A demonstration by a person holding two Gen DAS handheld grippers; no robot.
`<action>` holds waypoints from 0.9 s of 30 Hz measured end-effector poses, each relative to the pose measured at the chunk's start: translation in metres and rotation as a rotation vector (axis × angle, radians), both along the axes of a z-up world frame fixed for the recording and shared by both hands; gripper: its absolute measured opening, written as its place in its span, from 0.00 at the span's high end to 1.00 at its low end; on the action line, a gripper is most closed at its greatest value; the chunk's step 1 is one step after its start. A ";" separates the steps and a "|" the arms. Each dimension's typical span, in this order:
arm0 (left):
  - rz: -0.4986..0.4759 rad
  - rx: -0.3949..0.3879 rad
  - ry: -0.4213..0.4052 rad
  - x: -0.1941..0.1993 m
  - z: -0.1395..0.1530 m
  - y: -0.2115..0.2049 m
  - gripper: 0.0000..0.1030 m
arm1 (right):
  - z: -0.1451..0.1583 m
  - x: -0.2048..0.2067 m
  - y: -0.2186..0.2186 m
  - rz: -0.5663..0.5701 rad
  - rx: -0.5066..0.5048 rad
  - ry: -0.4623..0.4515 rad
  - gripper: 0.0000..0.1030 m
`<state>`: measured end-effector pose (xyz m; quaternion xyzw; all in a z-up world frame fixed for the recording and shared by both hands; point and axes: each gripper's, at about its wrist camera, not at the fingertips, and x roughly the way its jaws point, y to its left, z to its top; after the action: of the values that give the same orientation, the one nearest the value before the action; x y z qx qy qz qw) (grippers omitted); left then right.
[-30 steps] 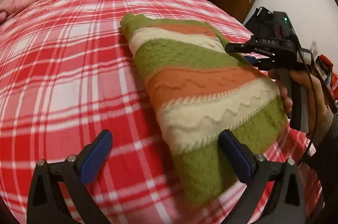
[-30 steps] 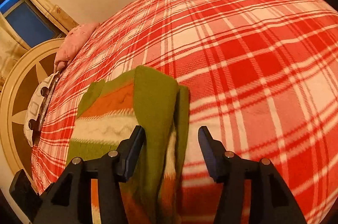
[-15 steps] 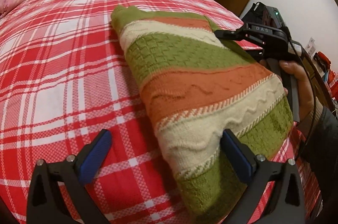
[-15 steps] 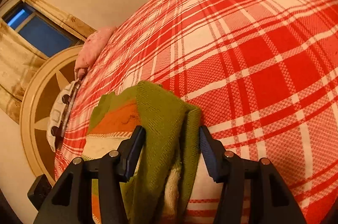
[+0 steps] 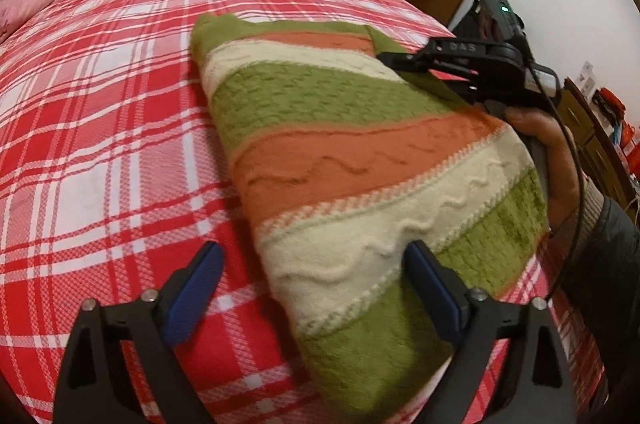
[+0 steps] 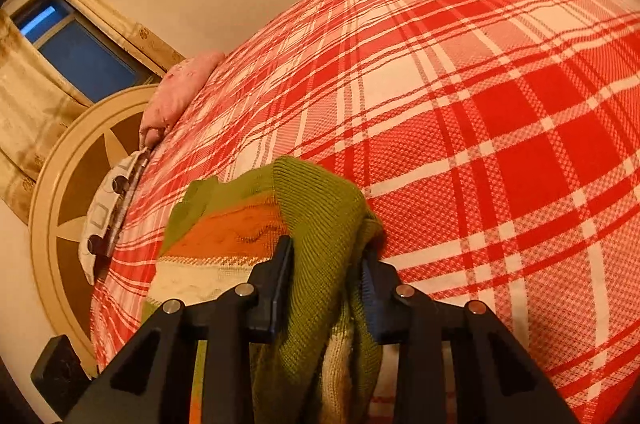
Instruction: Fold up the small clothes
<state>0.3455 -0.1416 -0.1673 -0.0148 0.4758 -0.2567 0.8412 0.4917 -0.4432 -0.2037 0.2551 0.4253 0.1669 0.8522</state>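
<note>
my right claw closing on the striped sweater's green edge, left claw wide, closing a bit over its near corner, loads of bare plaid bed leftward

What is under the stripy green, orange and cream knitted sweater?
The red and white checked bed cover lies under the stripy knitted sweater. Anything else beneath it is hidden by the wool.

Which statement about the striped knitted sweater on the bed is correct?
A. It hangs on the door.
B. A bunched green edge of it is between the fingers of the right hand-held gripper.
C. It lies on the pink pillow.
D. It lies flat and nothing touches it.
B: in the right wrist view the right hand-held gripper is closing, with the sweater's green edge bunched between its fingers.
</note>
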 end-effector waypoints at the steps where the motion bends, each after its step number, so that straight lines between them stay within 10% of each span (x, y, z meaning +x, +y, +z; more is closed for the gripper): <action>1: -0.004 0.004 -0.004 0.000 0.000 -0.001 0.11 | -0.001 0.000 -0.001 -0.001 0.008 0.002 0.69; 27: -0.031 -0.030 -0.060 -0.013 0.026 0.006 0.70 | 0.040 -0.026 0.008 -0.060 -0.025 -0.094 0.75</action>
<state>0.3328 -0.1358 -0.1410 -0.0124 0.4467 -0.2771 0.8506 0.4652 -0.4350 -0.1637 0.2489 0.3789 0.1479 0.8790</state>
